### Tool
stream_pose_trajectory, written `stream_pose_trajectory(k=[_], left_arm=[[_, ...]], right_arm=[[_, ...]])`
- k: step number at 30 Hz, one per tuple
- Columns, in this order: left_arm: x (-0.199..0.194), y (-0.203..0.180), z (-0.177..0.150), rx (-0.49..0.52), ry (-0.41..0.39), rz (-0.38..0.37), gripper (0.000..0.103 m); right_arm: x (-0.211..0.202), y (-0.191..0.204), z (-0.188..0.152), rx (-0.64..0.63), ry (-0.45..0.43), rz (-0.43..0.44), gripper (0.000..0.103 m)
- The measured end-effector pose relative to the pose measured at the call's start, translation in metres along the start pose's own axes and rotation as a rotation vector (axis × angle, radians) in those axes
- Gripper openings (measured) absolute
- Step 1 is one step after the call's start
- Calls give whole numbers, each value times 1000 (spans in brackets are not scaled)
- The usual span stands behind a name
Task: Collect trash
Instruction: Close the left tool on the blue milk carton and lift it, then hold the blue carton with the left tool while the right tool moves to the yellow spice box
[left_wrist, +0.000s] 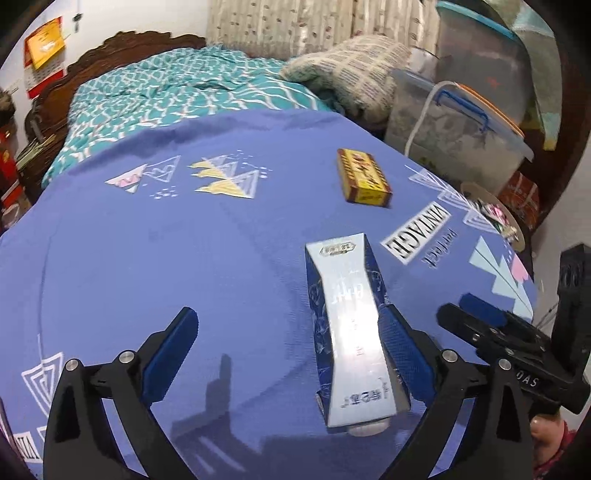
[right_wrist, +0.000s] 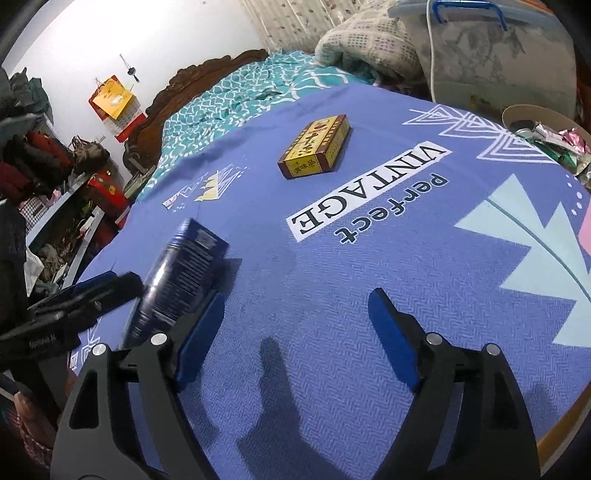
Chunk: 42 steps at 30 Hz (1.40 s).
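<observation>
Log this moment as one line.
left gripper: open | right gripper: open | blue box: beside left finger | yellow box: untouched

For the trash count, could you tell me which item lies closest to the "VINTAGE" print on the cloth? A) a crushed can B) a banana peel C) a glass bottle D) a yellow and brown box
D: the yellow and brown box lies flat on the blue cloth, just beyond the print.
</observation>
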<state>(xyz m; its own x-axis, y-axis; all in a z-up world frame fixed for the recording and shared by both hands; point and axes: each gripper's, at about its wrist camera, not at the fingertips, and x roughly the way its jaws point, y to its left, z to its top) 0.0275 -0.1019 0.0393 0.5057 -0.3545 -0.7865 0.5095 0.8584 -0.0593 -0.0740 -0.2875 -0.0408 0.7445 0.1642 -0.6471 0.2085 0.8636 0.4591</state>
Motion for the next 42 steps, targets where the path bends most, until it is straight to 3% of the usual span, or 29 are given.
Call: stream_pose_trajectory(k=[13, 14, 16, 17, 18, 23, 28, 31, 33, 42], left_arm=[[25, -42, -7, 83, 47, -106, 94], [27, -44, -8, 89, 47, -125, 90], [32, -46, -11, 98, 64, -178, 72], [34, -46, -12, 99, 74, -195, 54], [36, -46, -14, 101, 80, -206, 48], [33, -23, -17, 65, 51, -169, 47], [26, 20, -21, -26, 42, -102, 47], [18, 39, -28, -46, 30, -65, 48], [13, 46, -32, -49, 22, -45, 48], [8, 48, -36, -35, -4, 0, 48]], right_arm=[[1, -21, 21, 31, -18, -67, 81], [2, -23, 28, 29, -20, -78, 81], [7, -24, 46, -1, -21, -98, 81], [12, -22, 57, -24, -15, -112, 81], [19, -19, 70, -43, -6, -117, 81], [81, -2, 131, -86, 89, -135, 84], [142, 9, 163, -65, 123, -205, 84], [162, 16, 162, -100, 143, -267, 82], [163, 24, 153, -164, 124, -317, 72], [113, 53, 91, -278, 128, -242, 70]])
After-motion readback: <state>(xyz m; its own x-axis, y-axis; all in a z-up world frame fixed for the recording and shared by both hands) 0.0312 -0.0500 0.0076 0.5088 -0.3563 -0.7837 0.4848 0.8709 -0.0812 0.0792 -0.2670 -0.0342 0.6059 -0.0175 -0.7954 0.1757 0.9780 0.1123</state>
